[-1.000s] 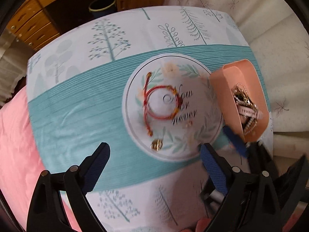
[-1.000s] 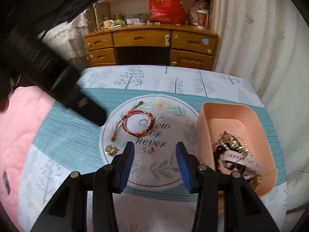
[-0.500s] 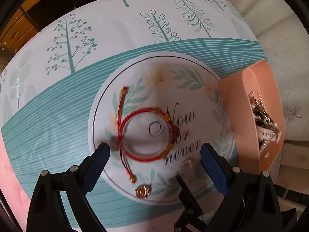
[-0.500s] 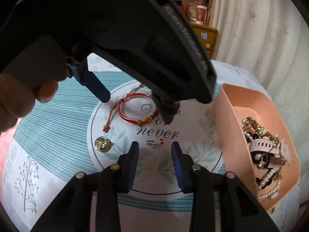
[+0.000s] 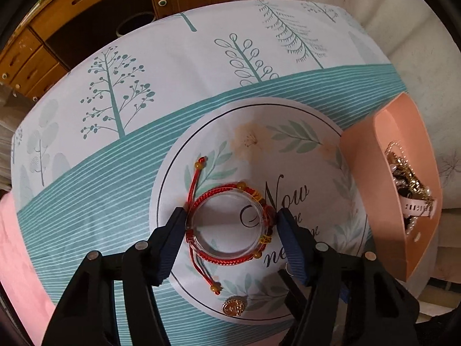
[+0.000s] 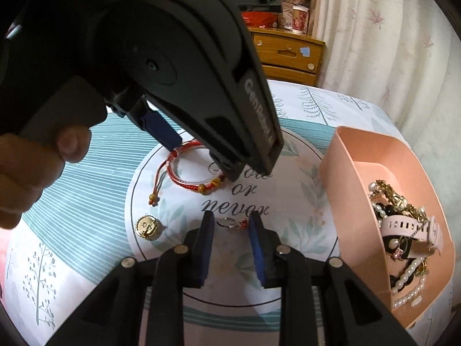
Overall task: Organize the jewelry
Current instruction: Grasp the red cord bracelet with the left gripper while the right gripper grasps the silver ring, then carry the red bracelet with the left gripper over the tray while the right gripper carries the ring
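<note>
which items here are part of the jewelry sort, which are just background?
Job:
red cord bracelet, between left tool fingers
small ring, between right tool fingers
gold brooch
pink tray of jewelry

Background:
printed tablecloth
wooden drawers
curtain

The left gripper point(image 5: 230, 216) has come down over the mat and now brackets the red bracelet point(image 5: 227, 225), its fingers narrowed until both pads touch the bracelet's sides. The right gripper point(image 6: 230, 225) has eased forward and narrowed too, now straddling the small ring point(image 6: 232, 222) below the bracelet.
</note>
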`<state>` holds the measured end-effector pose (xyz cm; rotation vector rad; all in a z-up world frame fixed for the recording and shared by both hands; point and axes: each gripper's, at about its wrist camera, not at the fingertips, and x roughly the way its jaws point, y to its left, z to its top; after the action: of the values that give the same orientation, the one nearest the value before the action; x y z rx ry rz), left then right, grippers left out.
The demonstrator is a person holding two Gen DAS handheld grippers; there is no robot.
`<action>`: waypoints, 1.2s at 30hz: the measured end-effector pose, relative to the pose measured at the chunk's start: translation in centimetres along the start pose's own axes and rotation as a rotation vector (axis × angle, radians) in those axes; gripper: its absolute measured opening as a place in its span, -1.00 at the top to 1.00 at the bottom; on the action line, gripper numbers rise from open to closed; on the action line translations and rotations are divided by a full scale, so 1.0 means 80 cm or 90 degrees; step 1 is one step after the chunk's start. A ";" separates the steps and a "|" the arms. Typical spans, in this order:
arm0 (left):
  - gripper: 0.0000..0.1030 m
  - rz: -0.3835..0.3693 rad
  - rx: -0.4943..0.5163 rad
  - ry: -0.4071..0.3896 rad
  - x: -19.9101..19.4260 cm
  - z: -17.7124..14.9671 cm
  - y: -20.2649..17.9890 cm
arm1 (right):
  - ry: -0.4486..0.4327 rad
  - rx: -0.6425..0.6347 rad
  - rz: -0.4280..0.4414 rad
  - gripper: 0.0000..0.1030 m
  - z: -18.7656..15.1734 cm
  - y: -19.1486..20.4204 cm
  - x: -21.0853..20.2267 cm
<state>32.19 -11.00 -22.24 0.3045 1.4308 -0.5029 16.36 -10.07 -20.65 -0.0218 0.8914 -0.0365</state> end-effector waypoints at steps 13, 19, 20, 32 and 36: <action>-0.21 -0.002 -0.034 0.025 -0.056 -0.039 0.045 | 0.004 0.011 0.012 0.58 0.025 -0.009 -0.027; -0.22 0.006 -0.037 0.021 -0.107 -0.055 0.045 | -0.013 0.066 0.041 0.58 0.046 -0.039 -0.061; -0.22 0.003 -0.041 0.018 -0.115 -0.055 0.042 | -0.015 0.072 0.044 0.58 0.050 -0.046 -0.066; -0.22 -0.019 -0.037 -0.037 -0.194 -0.035 -0.049 | -0.051 0.052 0.049 0.58 0.066 -0.103 -0.153; -0.22 -0.043 -0.039 -0.054 -0.204 -0.021 -0.088 | -0.055 0.038 0.053 0.58 0.067 -0.124 -0.172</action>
<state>26.18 -13.79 -5.65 0.1837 1.3752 -0.5204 11.64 -19.44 -6.24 0.0685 0.8043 0.0158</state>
